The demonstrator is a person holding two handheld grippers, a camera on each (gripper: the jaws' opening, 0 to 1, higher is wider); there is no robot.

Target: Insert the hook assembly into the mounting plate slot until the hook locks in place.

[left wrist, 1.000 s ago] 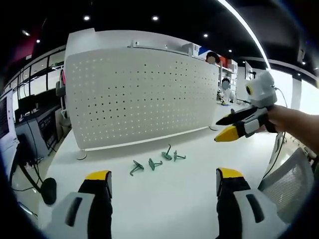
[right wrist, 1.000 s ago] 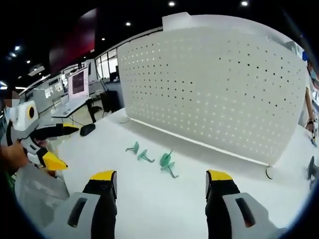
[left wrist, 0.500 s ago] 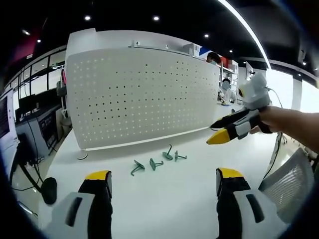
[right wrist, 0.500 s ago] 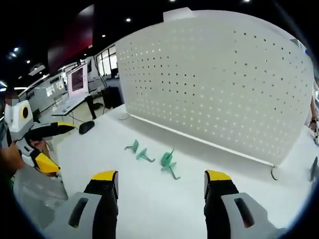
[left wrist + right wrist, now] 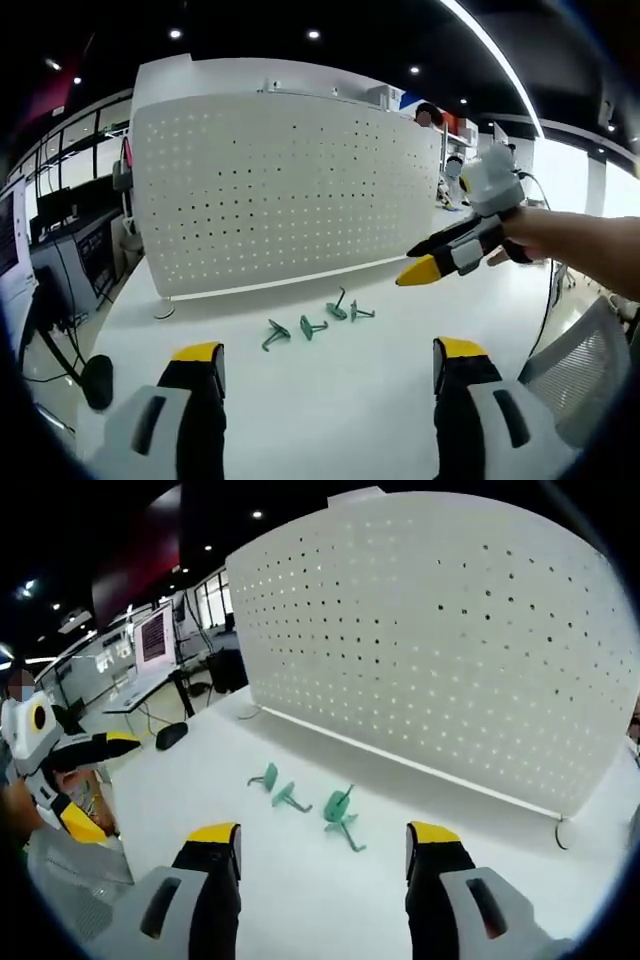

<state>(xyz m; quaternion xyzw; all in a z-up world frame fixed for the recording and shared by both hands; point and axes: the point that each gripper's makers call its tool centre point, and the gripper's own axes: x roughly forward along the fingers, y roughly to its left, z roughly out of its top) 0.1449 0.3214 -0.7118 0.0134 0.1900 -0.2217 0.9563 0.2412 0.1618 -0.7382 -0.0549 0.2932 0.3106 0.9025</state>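
the smooth white worktop (image 5: 330, 390) looks matt; the white perforated panel (image 5: 280, 190) looks like painted sheet metal; the small green hooks (image 5: 340, 808) ahead of the right hand-held gripper (image 5: 320, 842) look plastic.

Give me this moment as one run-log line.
stage: approach | right tool: open, empty, above hooks | left tool: open, empty | green hooks: loose on table | pegboard: upright, no hook inserted

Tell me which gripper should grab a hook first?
Right, probably. In the left gripper view the right gripper hangs open just above the green hooks, closer than the left gripper, also open, back near the table edge.
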